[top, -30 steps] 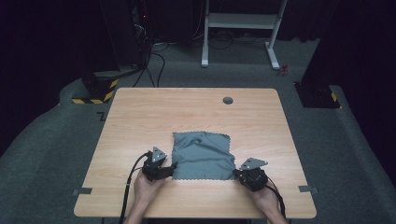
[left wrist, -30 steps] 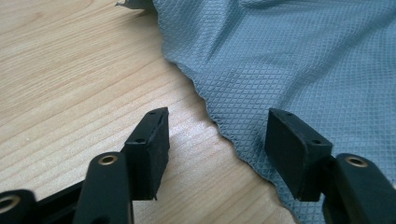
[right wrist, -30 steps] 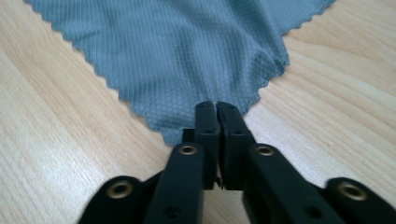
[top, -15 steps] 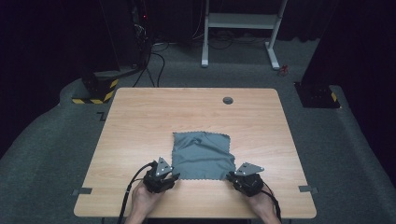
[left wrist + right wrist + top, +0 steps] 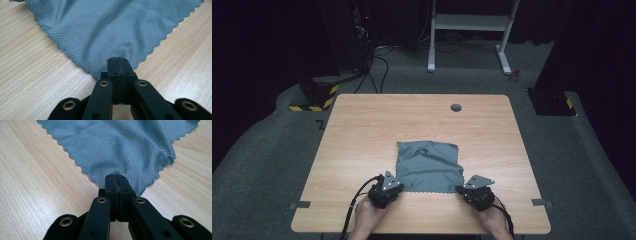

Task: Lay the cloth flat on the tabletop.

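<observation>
Since the earlier frame, the left gripper (image 5: 393,188) has closed its jaws on the near-left corner of the grey, zigzag-edged woven cloth (image 5: 429,166); the right gripper (image 5: 464,189) clamps the near-right corner. Both hands rest low at the near edge of the light wooden desk (image 5: 362,135), with bare desk beyond the cloth.

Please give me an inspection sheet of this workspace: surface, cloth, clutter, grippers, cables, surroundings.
Surface: wooden table, round grommet hole near its far edge.
Job's things: grey cloth, flat, slightly wrinkled, zigzag edges.
Clutter: nothing seen.
Grippers: left gripper jaws have just closed on the cloth's near left corner; right gripper shut on the near right corner.
Cables: black cable trails from left gripper.
Surroundings: grey carpet, white desk frame, dark room.
</observation>
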### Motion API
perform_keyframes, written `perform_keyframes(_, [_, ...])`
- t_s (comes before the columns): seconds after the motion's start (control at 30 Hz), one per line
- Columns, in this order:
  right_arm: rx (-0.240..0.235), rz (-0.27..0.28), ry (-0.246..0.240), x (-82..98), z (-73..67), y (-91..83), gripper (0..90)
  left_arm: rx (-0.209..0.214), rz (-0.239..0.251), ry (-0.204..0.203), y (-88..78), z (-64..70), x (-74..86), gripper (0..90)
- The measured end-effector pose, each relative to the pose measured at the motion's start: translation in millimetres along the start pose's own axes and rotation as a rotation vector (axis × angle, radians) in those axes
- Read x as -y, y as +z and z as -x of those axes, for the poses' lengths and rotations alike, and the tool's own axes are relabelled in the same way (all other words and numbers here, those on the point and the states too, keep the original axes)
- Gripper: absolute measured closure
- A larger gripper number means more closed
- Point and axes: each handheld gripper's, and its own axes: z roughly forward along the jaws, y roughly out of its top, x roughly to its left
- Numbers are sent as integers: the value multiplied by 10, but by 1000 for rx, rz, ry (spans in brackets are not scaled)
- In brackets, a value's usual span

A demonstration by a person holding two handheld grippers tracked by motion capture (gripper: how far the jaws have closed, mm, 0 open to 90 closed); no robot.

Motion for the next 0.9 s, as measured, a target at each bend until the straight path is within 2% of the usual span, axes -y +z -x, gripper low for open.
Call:
perform_keyframes(0.17, [-30,-2,-11,20,-27,-39,898,49,9,-20,-117,-10,58,900])
perform_keyframes(0.3, [-46,1,-38,44,-109,-112,899,70,0,-11,-193,21,90,899])
perform_keyframes(0.47, [-71,-3,-49,92,-161,-142,899,79,-34,1,-195,60,141,899])
perform_keyframes(0.53, [-91,-4,-44,96,-181,-152,899,73,-35,10,-210,63,152,899])
perform_keyframes(0.63, [-93,-7,-62,84,-210,-168,898,82,-32,3,-237,47,156,898])
perform_keyframes(0.73, [-96,6,-43,66,-153,-168,882,87,-30,-1,-241,30,139,895])
perform_keyframes(0.8, [-102,19,-23,43,-101,-174,818,97,-25,0,-244,28,124,887])
perform_keyframes(0.87, [-109,42,-6,4,-41,-200,789,115,-10,-17,-253,-3,102,797])
perform_keyframes(0.9, [-104,57,3,-22,-2,-211,781,107,-6,-18,-254,-18,92,765])
